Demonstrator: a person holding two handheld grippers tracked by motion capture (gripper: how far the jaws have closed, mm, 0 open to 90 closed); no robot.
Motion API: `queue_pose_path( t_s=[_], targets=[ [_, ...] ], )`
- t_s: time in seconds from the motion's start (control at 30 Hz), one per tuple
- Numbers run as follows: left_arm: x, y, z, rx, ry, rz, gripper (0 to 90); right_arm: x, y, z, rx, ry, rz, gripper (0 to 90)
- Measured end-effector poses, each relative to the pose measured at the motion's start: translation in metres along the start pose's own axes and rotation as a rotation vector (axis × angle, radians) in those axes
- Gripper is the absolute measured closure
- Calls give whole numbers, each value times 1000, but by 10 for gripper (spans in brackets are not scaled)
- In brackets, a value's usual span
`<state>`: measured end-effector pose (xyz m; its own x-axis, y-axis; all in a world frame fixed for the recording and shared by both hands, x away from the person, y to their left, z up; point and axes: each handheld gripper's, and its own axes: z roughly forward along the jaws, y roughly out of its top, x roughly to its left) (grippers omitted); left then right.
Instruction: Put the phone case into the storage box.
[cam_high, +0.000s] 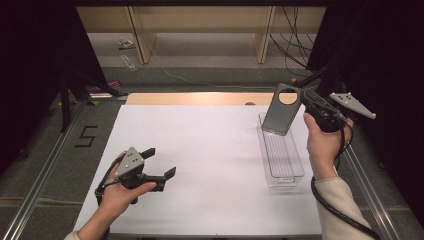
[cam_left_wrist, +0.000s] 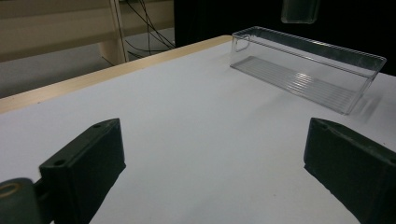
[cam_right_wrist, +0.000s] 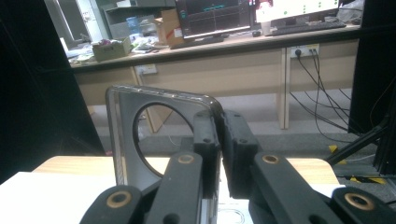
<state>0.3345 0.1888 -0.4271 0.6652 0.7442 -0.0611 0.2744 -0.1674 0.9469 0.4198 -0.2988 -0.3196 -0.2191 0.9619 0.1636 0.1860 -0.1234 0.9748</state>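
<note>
The right gripper (cam_high: 303, 101) is clamped on a grey phone case (cam_high: 280, 110), pinching it at the edge beside its round camera hole. The case hangs in the air, tilted, with its lower end over the far end of a clear tray (cam_high: 295, 172); whether it touches the tray's rim cannot be told. In the right gripper view the case (cam_right_wrist: 123, 140) stands nearly upright and the two black jaws press together on its right rim (the round cutout shows the floor behind it).

The tray lies lengthwise on the right part of the white table (cam_high: 210, 145), near its right edge. In the left gripper view the tray (cam_left_wrist: 327, 58) shows a ribbed bottom, with the case's lower end (cam_left_wrist: 300, 10) hanging above it.

The left gripper (cam_high: 162, 162) is released, its jaws spread wide with nothing between them. It is held just above the table at the near left, well apart from the tray.
</note>
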Motion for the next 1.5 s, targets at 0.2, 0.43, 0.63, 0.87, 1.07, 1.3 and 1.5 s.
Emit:
queue_pose_path(
  t_s=[0.2, 0.43, 0.63, 0.87, 1.07, 1.3, 1.5],
  targets=[
    [0, 0, 0, 0, -1, 1, 46, -2, 1, 0, -5, -5, -4, 854],
    [0, 0, 0, 1, 0, 0, 45, -3, 0, 2, -1, -6, -5, 853],
    [0, 0, 0, 0, -2, 0, 46, -4, -1, 4, 0, -10, -7, 853],
    [0, 0, 0, 0, -2, -1, 46, -5, -1, 5, 2, -11, -6, 853],
    [0, 0, 0, 0, -1, 0, 45, -5, -2, 7, 1, -14, -8, 853],
    [0, 0, 0, -1, -1, 0, 46, -6, -3, 9, 3, -16, -12, 853],
    [0, 0, 0, -1, -1, 0, 46, -7, -3, 10, 4, -20, -14, 853]
  ],
)
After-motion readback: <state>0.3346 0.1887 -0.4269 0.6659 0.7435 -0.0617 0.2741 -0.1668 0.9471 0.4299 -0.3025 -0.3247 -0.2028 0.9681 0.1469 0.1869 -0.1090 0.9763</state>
